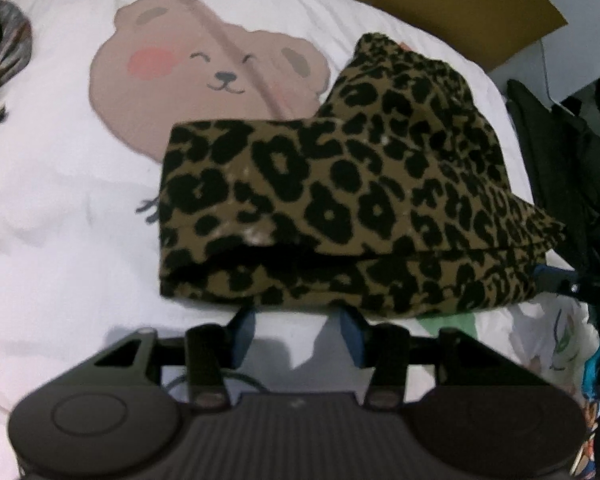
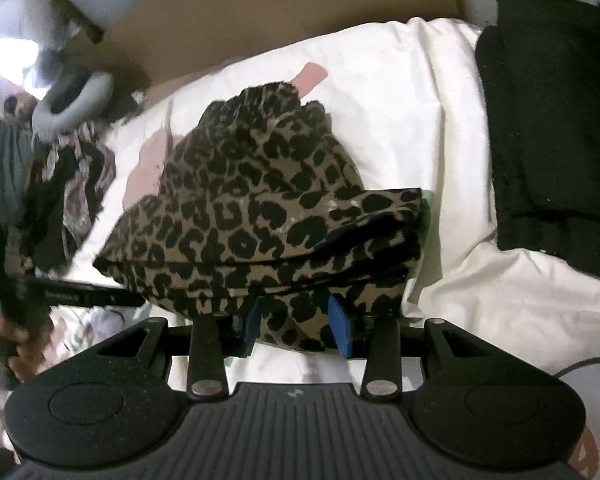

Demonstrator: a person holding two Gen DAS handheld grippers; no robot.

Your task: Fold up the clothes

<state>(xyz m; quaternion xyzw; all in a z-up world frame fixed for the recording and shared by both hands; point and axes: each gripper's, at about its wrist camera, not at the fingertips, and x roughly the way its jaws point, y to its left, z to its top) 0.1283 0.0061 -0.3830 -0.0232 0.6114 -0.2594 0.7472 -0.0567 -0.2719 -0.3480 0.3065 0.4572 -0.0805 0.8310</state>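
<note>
Nearest you, your right gripper (image 2: 296,326) has its blue pads clamped on the near edge of the leopard-print garment (image 2: 260,216), a thick wad of layers bunched between them. Your left gripper (image 1: 298,334) sits at the other end of that same near edge; fabric covers the fingertips, so I can't tell whether they pinch anything, though the pads look parted w/ bare bedding showing between them.

Progress, as I judge it: the garment's already folded over several times into a compact, stacked bundle, approx rectangular at the front, w/ a looser rounded hump at the far end. What's left looks like squaring up that far end, setting it down flat and releasing, then moving on to other pieces.

Fabric looks soft, fuzzy and fairly thick, tan w/ black blotches; the layered edges hold their shape but gape a bit at front left.

It rests on a white bedspread (image 1: 60,240), smooth, w/ a brown bear print (image 1: 204,72). Further right lies a dark black pile (image 2: 552,120), and at far left a rumpled patterned heap (image 2: 80,184) probably still to fold
</note>
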